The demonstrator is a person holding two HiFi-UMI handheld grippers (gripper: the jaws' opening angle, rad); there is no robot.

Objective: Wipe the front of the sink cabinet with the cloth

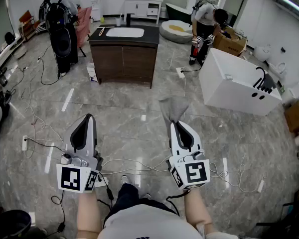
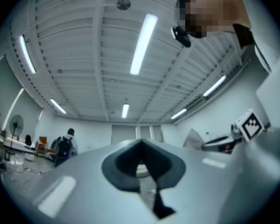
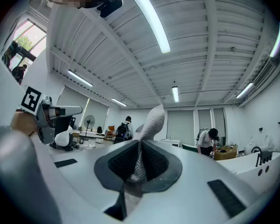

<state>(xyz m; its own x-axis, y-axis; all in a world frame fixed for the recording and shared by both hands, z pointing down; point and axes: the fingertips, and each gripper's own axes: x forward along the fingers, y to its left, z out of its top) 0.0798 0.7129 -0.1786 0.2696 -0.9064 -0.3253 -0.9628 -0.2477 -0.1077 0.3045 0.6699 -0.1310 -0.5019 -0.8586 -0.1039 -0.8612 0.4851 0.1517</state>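
Note:
The sink cabinet (image 1: 123,59) is dark brown wood with a white basin on its black top, standing far ahead on the marble floor. My right gripper (image 1: 177,124) is shut on a grey cloth (image 1: 172,108), whose free end sticks up past the jaws; the cloth (image 3: 149,125) shows pinched between the jaws in the right gripper view. My left gripper (image 1: 86,119) is shut with nothing in it, held level with the right one. The jaws of the left gripper (image 2: 141,160) meet with only a thin seam. Both grippers are well short of the cabinet.
A white bathtub (image 1: 238,83) stands at the right. Cables (image 1: 40,133) trail over the floor at the left and near my feet. One person (image 1: 62,26) stands left of the cabinet, another (image 1: 205,24) bends over boxes at the right. A white vanity (image 1: 143,6) is at the back.

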